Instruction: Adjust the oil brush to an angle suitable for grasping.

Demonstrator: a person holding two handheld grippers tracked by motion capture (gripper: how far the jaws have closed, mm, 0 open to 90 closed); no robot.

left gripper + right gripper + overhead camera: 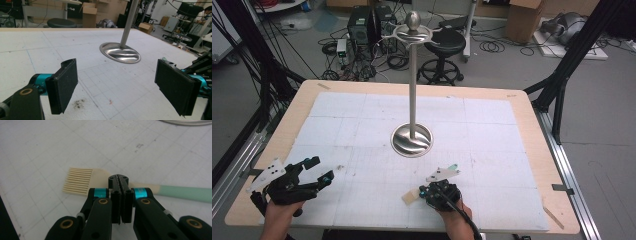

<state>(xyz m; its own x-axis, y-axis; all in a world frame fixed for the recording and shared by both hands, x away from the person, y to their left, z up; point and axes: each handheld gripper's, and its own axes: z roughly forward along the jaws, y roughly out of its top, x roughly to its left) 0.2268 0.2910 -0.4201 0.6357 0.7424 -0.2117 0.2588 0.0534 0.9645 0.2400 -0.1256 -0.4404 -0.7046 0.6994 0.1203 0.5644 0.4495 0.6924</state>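
The brush (105, 181) lies flat on the white gridded mat (362, 125), with a comb of cream bristles, a cream neck and a pale green handle. The right gripper (121, 181) hovers over its neck with jaws pressed together (nothing between them); whether they touch the brush I cannot tell. From above, the brush's cream end pokes out beside the right gripper (439, 187) near the table's front edge. The left gripper (117, 80) rests at the front left corner, jaws wide apart. A steel stand (412, 90) rises mid-table. Beyond the table lie cables, a stool (444, 42) and cardboard boxes.
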